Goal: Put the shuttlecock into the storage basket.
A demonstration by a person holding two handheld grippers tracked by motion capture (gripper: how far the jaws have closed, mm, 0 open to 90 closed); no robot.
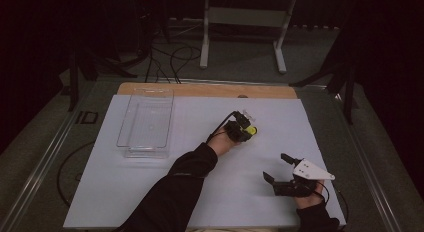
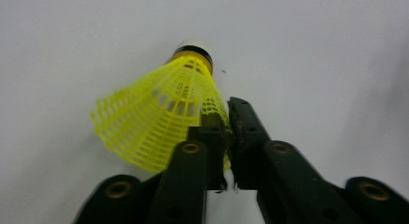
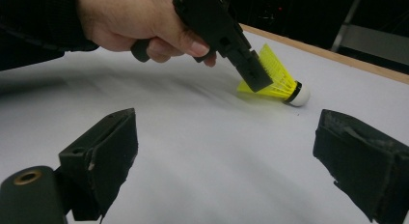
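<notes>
A yellow shuttlecock [image 2: 159, 115] with a white cork tip lies on the white table sheet near the middle [image 1: 251, 130]. My left gripper [image 2: 227, 132] is shut on the rim of its mesh skirt; the jaws pinch the yellow netting between them. From the right gripper view the same shuttlecock [image 3: 282, 84] rests with its cork on the sheet while the left gripper [image 3: 255, 72] clamps its skirt. My right gripper [image 1: 278, 168] sits near the front right of the table, open wide with nothing between its jaws [image 3: 226, 156].
A clear plastic tray [image 1: 146, 123] stands at the left of the white sheet [image 1: 150, 192]. A wooden table edge [image 1: 210, 89] runs along the back. Cables and a metal stand's legs lie on the floor beyond.
</notes>
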